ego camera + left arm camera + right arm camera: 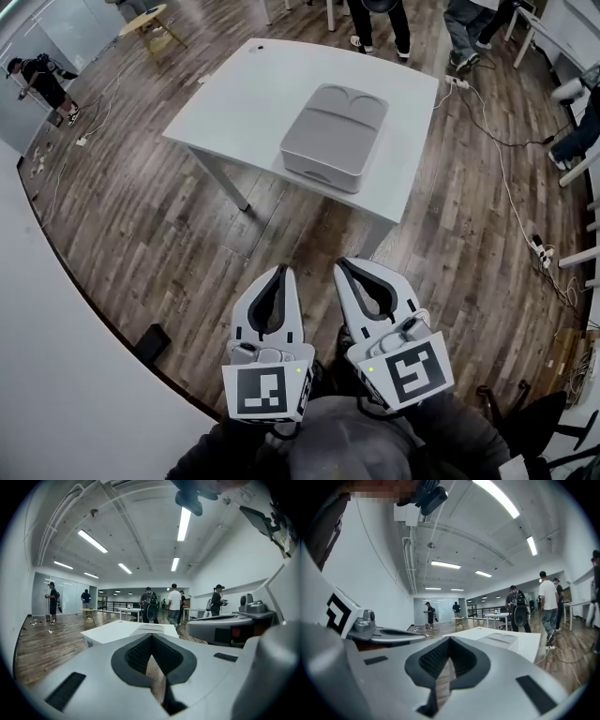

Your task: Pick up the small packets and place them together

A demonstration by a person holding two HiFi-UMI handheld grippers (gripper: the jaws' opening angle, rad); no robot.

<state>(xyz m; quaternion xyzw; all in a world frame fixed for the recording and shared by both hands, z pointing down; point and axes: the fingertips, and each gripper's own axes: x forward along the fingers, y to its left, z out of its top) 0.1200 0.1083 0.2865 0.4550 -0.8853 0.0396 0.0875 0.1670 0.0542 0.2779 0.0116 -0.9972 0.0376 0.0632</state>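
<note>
Above the brown wood-plank floor [159, 225], short of the white rectangular table [248, 98], the left gripper [278, 274] and the right gripper [346, 266] are held side by side, both pointed toward the table. The jaws of each are seen closed together at the tips, with nothing caught between them. A pale grey moulded box [335, 134] is set on the table, toward its nearer edge. The small packets cannot be made out at this range.
</note>
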